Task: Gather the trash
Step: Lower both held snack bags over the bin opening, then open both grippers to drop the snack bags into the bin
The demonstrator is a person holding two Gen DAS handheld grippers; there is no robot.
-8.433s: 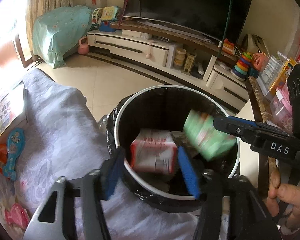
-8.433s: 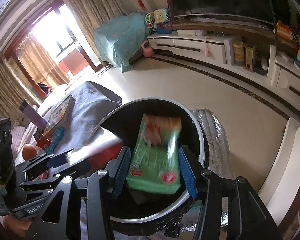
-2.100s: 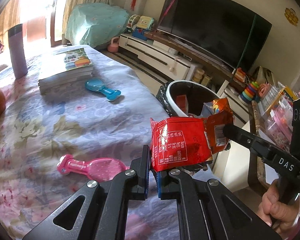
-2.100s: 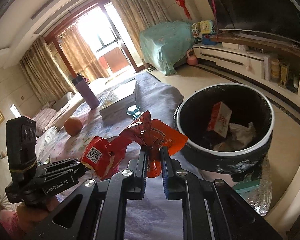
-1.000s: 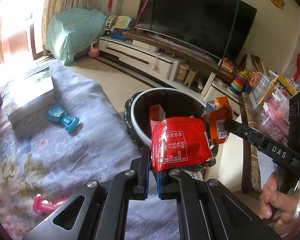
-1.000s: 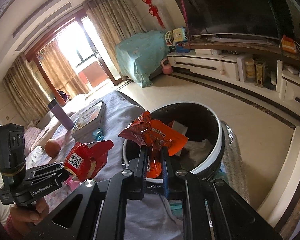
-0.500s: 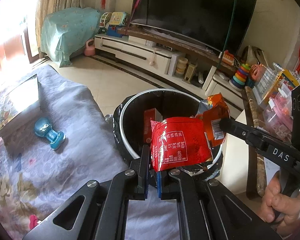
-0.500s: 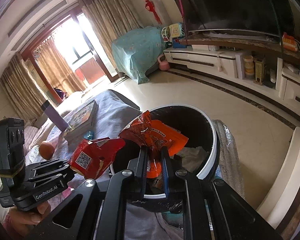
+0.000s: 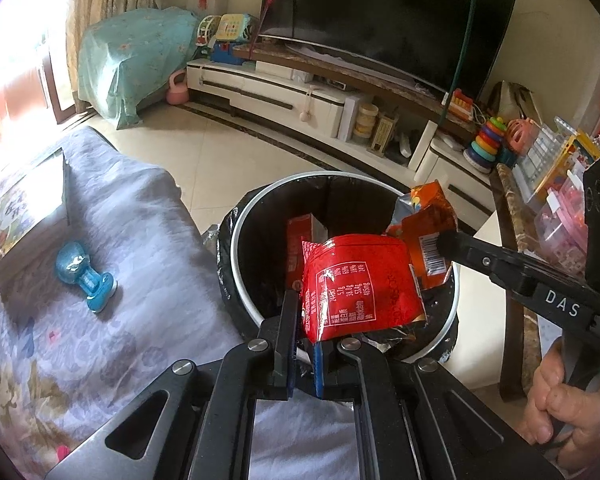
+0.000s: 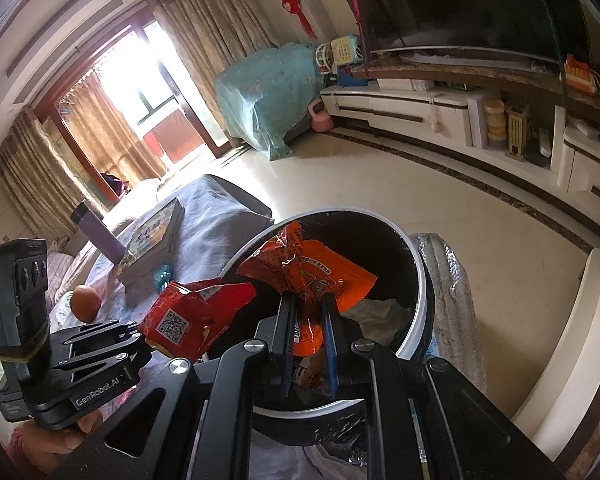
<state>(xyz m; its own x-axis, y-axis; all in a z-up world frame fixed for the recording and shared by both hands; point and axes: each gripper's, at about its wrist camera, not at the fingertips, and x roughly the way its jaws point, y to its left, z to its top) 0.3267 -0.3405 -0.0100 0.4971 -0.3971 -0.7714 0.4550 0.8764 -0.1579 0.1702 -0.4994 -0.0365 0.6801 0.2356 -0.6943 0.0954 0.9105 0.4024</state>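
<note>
Two hand-held grippers are seen above a round trash bin (image 9: 236,248) lined with a black bag, which stands on the floor against the edge of a table covered in a pale purple cloth (image 9: 132,248). The left gripper (image 9: 305,354) is pinched tight on the bottom edge of a red snack wrapper (image 9: 360,284); the wrapper stands up from between the blue pads (image 9: 319,364) and is held over the near side of the bin's opening. The right gripper (image 10: 307,344) is likewise clamped on an orange wrapper (image 10: 312,268), whose crumpled top fans out above the narrow jaws, over the bin's opening. In the left wrist view the two wrappers appear just beside each other, perhaps touching, though the overlap makes this hard to judge. A red carton (image 9: 302,232) and pale crumpled waste (image 10: 380,316) lie inside the bin. On the cloth, well apart from the bin, are a blue toy (image 9: 86,280), a stack of books (image 10: 152,248), an orange fruit (image 10: 85,302) and a purple bottle (image 10: 96,230).
</note>
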